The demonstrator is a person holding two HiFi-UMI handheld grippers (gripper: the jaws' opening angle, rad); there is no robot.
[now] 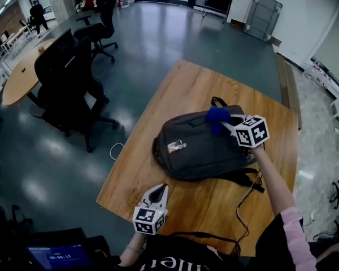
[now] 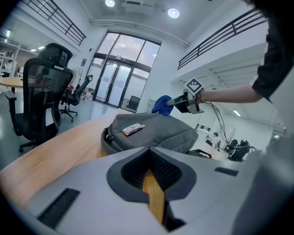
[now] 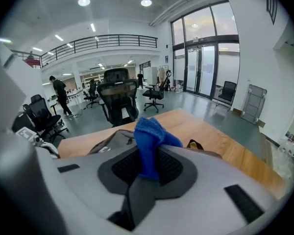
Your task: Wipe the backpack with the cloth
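Observation:
A dark grey backpack lies flat on the wooden table, a small silver tag on its face. My right gripper is shut on a blue cloth and holds it at the backpack's far top edge, near the carry handle. In the right gripper view the cloth sticks up from between the jaws of the gripper, with the backpack just beyond. My left gripper hovers over the table's near edge, shut and holding nothing, pointing at the backpack.
Black office chairs stand on the floor left of the table, beside a round wooden table. A thin cable runs over the near right of the tabletop. The backpack's black straps trail toward me.

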